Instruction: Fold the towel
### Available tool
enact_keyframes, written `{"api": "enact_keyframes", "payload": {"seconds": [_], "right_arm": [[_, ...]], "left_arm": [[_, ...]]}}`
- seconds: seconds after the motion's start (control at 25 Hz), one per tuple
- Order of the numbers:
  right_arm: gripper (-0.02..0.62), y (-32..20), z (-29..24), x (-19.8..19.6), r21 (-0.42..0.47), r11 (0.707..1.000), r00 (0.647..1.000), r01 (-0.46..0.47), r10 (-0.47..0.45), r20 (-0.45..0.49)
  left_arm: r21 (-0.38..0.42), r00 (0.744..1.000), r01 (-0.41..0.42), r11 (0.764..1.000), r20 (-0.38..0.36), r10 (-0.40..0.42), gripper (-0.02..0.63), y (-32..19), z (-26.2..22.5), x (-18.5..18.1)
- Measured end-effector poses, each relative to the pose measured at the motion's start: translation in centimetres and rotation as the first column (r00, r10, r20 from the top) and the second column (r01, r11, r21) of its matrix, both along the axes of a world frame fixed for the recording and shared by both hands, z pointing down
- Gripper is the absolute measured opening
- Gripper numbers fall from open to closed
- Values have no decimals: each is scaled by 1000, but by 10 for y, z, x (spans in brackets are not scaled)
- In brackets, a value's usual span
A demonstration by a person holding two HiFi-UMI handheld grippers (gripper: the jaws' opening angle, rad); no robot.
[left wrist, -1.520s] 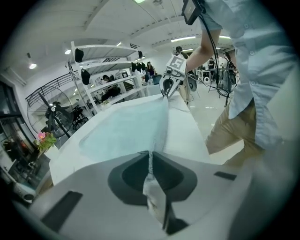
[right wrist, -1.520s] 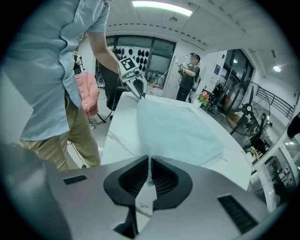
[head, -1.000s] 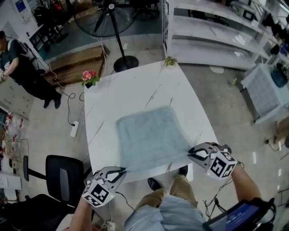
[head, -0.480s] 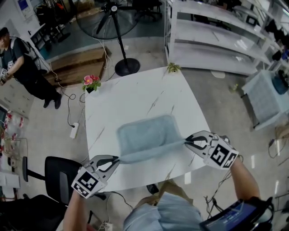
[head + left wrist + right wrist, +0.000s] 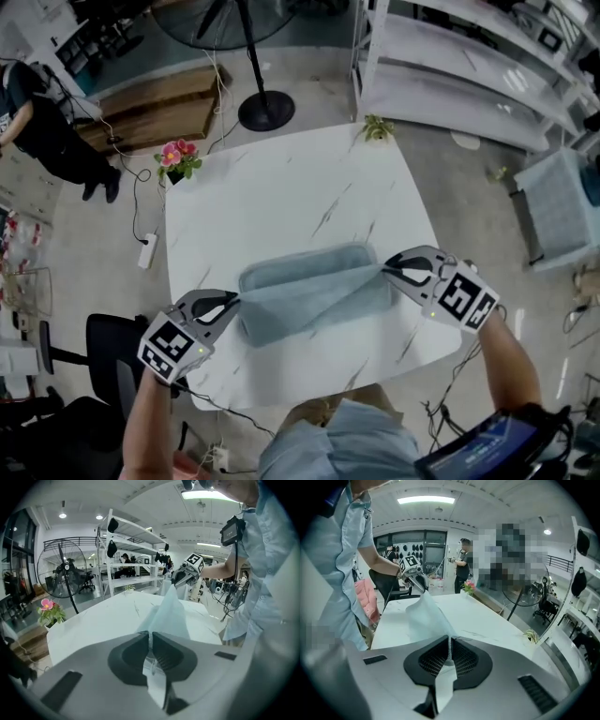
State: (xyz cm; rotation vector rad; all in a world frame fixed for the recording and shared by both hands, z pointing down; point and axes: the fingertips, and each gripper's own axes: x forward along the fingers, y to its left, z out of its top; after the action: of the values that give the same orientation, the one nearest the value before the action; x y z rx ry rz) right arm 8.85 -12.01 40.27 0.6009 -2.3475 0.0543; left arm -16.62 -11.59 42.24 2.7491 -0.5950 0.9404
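Towel (image 5: pixel 309 295), pale blue, lies on the near half of the table (image 5: pixel 281 197), its near edge lifted off the tabletop and carried toward the table's middle; a second ago that edge lay at the table's near rim. Left gripper (image 5: pixel 231 302) has its jaws clamped on one lifted corner, right gripper (image 5: pixel 386 270) on the other, cloth stretched between them. Beyond, the towel's far edge rests flat on the table; pink flowers (image 5: pixel 176 157) stand at the table's far left corner

Bright, even indoor light
A ceiling strip light (image 5: pixel 425 500) glared above the table (image 5: pixel 487 616); both gripper views bulged fisheye with black corners; the head view was faintly blurred.
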Motion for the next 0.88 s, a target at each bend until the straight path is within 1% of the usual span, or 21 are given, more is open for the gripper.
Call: {"api": "enact_keyframes", "payload": {"seconds": [0.2, 0.32, 0.52, 0.64, 0.76, 0.88], "right_arm": [[34, -34, 29, -4, -64, 998, 1000, 7, -7, 2], [34, -54, 50, -6, -97, 995, 1000, 4, -3, 5], [38, -70, 85, -6, -171, 985, 1000, 0, -2, -10], [41, -81, 98, -7, -180, 984, 1000, -5, 5, -5], [43, -85, 110, -8, -170, 985, 999, -5, -1, -39], [52, -88, 120, -11, -153, 988, 997, -28, 17, -72]], "left_arm": [[-59, 999, 35, 998, 21, -34, 29, -39, 30, -5], [-92, 997, 55, 994, 50, -51, 30, -58, 53, -10], [-173, 995, 71, 982, 86, -57, 32, -67, 86, -12], [-185, 993, 92, 978, 84, -78, 38, -77, 95, -12], [-206, 987, 152, 967, 89, -136, 46, -84, 101, -14], [-232, 968, 250, 940, 92, -235, 55, -93, 107, -19]]}}
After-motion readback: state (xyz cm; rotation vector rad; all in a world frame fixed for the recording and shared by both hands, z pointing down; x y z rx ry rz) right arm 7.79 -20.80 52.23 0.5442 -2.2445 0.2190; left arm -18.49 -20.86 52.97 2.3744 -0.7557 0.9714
